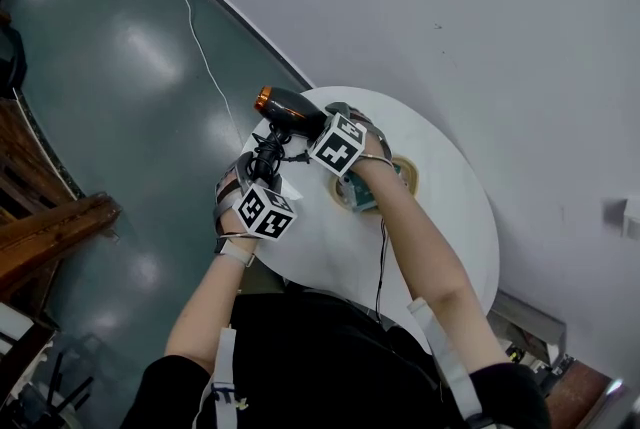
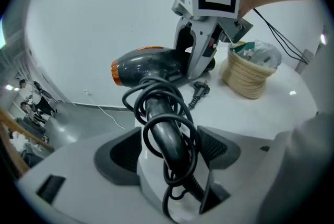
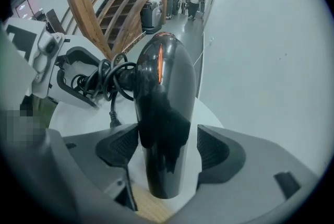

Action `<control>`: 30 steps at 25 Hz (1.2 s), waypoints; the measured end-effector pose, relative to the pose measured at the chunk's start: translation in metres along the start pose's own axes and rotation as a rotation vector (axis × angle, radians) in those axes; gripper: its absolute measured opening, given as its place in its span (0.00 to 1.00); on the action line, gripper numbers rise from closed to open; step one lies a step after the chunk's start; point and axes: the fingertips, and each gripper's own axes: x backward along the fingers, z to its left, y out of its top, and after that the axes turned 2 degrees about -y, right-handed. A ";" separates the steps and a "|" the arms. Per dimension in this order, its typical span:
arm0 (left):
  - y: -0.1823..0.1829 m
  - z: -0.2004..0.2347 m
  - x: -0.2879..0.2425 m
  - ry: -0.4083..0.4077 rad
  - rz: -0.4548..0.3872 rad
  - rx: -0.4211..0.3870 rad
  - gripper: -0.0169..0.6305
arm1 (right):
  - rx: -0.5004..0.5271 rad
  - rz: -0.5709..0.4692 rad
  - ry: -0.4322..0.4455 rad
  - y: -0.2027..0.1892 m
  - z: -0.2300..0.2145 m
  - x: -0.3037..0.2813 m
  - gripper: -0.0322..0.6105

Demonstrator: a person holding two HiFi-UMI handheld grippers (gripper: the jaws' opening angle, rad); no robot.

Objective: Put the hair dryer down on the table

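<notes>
The black hair dryer [image 1: 285, 107] with an orange front ring lies level over the far left edge of the round white table [image 1: 440, 227]. Its handle [image 2: 166, 137], wrapped in black cord, stands between the pads of my left gripper [image 2: 168, 151]; the pads stand off it, so that gripper is open. My right gripper [image 3: 167, 147] is shut on the dryer's barrel [image 3: 164, 113], near its rear end. In the head view the left gripper [image 1: 262, 167] is nearer me and the right gripper [image 1: 318, 125] is beside it. The plug [image 2: 201, 90] rests on the table.
A woven basket [image 2: 250, 74] with a few items stands on the table to the right of the dryer, also seen as the basket [image 1: 405, 175]. A white cable [image 1: 195, 37] runs over the grey floor. Wooden stairs [image 1: 50, 227] lie to the left. A white wall rises behind.
</notes>
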 end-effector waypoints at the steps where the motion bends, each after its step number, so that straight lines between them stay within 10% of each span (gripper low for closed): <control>1: 0.000 0.000 0.003 0.002 -0.003 0.004 0.55 | -0.010 -0.011 -0.009 0.000 -0.001 0.004 0.58; 9: 0.006 0.003 0.031 0.015 -0.066 0.030 0.53 | -0.146 -0.131 -0.054 0.006 0.002 0.043 0.57; 16: 0.016 0.000 0.073 0.027 -0.156 0.067 0.43 | -0.266 -0.303 -0.130 0.010 0.012 0.095 0.33; 30: 0.037 -0.028 0.175 0.014 -0.374 0.155 0.05 | -0.484 -0.590 -0.161 -0.009 0.073 0.208 0.12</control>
